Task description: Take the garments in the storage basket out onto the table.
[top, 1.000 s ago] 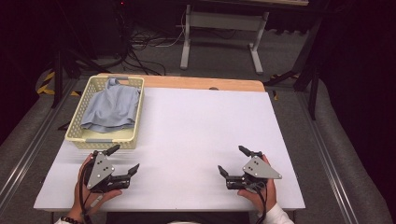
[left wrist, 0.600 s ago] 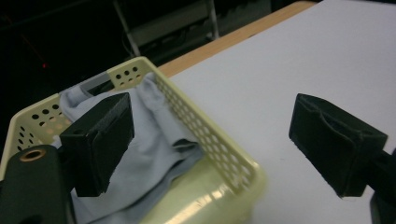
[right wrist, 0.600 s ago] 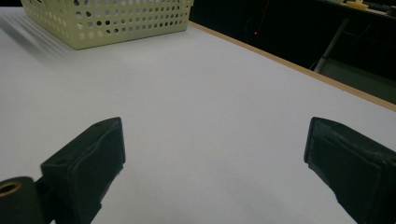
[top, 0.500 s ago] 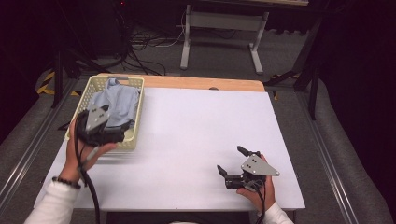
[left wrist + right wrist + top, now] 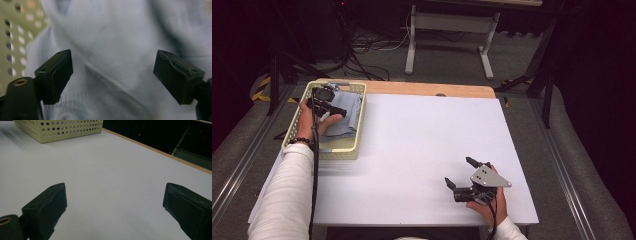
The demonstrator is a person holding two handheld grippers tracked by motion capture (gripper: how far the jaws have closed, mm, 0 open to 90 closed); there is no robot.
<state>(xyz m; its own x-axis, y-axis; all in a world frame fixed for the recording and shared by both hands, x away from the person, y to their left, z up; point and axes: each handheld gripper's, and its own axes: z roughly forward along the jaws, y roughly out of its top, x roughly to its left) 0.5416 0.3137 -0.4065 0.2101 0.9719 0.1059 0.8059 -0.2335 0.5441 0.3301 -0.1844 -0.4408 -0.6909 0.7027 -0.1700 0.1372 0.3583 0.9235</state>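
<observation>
While left claw gapes over blue cloth, basket walls around, right claw apart, bare table.

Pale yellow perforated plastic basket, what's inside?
A crumpled light blue cloth lies in the basket, with the open left gripper over it. Anything under the cloth is hidden.

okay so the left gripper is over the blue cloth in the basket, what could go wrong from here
1. The left gripper hangs open over the crumpled blue cloth; closing here may pinch only a thin fold that slips out.
2. The light basket sits at the table's corner; pulling the cloth could drag or tip it.
</observation>
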